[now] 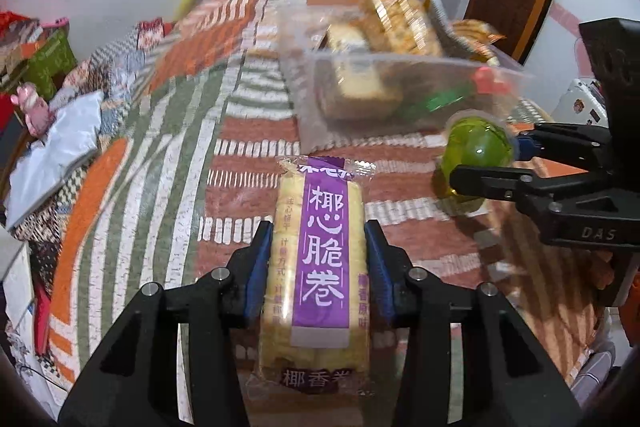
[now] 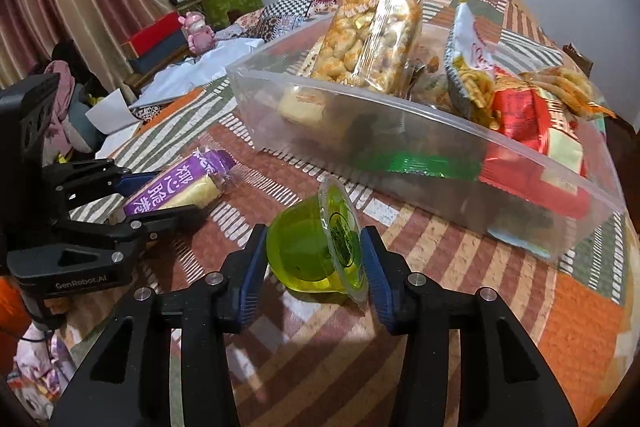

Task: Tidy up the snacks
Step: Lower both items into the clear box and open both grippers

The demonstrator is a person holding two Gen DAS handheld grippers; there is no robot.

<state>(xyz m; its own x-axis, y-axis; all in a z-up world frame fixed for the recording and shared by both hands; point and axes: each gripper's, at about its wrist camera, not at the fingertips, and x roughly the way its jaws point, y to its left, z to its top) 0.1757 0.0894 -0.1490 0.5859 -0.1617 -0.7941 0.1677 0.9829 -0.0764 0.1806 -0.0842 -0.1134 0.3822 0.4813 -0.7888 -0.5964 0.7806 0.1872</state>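
Both wrist views are evenly, warmly lit from overhead, perhaps by a ceiling lamp. A soft shadow falls on the patterned bedcover (image 2: 460,267) at 6 o'clock, beneath the gripper arms. Glare spots mark the green jelly cup (image 1: 476,151). The clear container (image 1: 400,87) at 1 o'clock is motion-blurred. Fisheye curvature bends the edges, and the corners are black.

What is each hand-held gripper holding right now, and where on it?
The left hand-held gripper clamps the purple-labelled coconut roll packet across its long sides near the middle. The right hand-held gripper clamps the green jelly cup between base and lid.
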